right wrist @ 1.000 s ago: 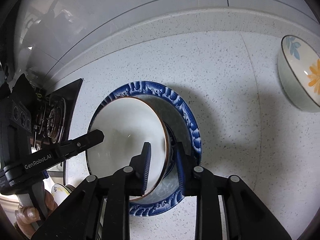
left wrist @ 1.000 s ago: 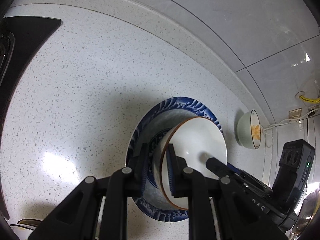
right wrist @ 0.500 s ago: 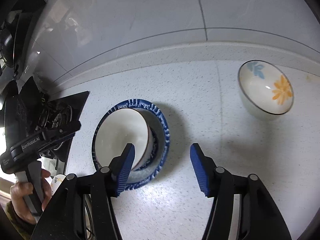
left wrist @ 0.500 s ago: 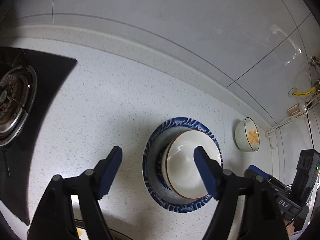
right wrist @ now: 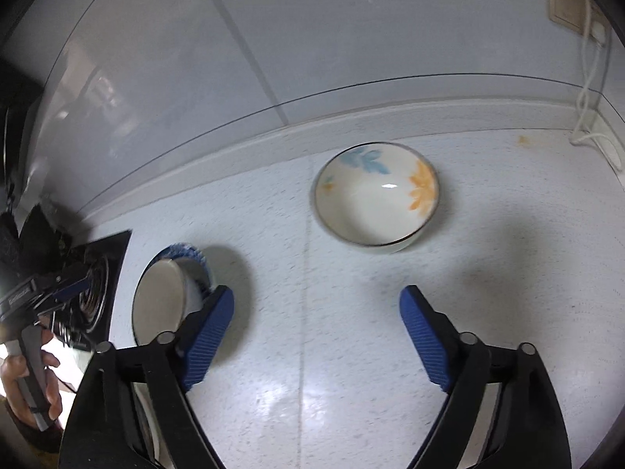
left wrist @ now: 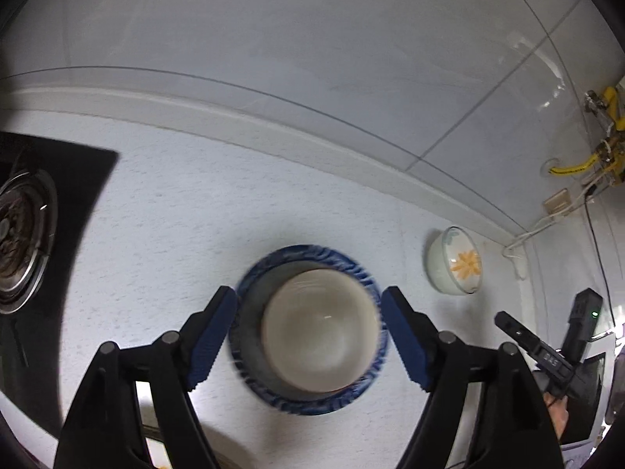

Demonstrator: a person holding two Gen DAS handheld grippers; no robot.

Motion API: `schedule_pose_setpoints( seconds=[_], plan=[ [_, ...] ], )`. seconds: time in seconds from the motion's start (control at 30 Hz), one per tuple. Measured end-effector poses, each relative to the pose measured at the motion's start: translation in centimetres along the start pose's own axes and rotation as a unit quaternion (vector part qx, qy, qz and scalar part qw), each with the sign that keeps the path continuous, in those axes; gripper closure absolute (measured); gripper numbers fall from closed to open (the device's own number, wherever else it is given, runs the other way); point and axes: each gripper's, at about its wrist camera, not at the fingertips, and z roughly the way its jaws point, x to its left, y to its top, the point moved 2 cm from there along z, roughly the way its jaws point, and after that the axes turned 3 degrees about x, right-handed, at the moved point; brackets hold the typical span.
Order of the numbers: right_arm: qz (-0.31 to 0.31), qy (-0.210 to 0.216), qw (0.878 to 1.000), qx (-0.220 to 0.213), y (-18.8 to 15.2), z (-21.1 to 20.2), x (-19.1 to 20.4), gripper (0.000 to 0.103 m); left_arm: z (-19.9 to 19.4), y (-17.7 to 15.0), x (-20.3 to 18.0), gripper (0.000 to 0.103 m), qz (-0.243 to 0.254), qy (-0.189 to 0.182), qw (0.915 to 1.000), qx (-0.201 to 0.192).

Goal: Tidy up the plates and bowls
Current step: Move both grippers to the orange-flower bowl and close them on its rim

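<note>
Left wrist view — white bowl point(left wrist: 320, 328) (on blue plate point(left wrist: 250, 293)) between left gripper's point(left wrist: 308, 336) parted fingers.

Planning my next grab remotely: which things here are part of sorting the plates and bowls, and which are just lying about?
Part of the job:
blue-rimmed plate
plain white bowl, sitting in that plate
flower-patterned bowl, alone on the speckled countertop

Just lying about:
gas stove burner
wall socket with white cord
yellow gas hose
</note>
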Motion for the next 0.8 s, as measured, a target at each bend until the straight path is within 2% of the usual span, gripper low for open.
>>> schedule_pose_setpoints(
  seconds=[0.17,0.27,0.4,0.6,0.63,0.7,0.73,0.8],
  plan=[
    [0.04,0.0,0.999,-0.003,2.6,0.9,-3.8,0.014,3.3,1.9,-6.3,0.026,0.052,-0.02,0.9984,0.013],
    [0.058,0.004,0.998,0.0,4.0,2.0,-5.4,0.014,6.3,2.8,-9.3,0.026,0.061,-0.034,0.9971,0.029],
    [0.068,0.013,0.998,0.01,5.4,3.7,-6.7,0.014,11.7,3.6,-12.6,0.027,0.056,-0.063,0.994,0.07],
    [0.073,0.031,0.997,0.022,7.1,5.5,-8.2,0.015,17.9,3.9,-15.3,0.027,0.038,-0.068,0.9913,0.107],
    [0.071,0.03,0.997,0.026,7.4,6.0,-8.4,0.018,18.6,4.1,-15.4,0.027,0.032,-0.069,0.991,0.11],
    [0.077,0.031,0.996,0.037,7.6,6.9,-8.7,0.041,20.2,4.2,-15.8,0.028,0.022,-0.073,0.9901,0.118],
    [0.081,0.033,0.995,0.044,7.7,7.4,-8.9,0.046,21.1,4.2,-16.0,0.028,0.018,-0.077,0.9888,0.127],
    [0.087,0.031,0.994,0.054,7.6,8.4,-9.5,0.065,22.6,3.9,-16.1,0.035,0.009,-0.081,0.9865,0.142]
  ],
)
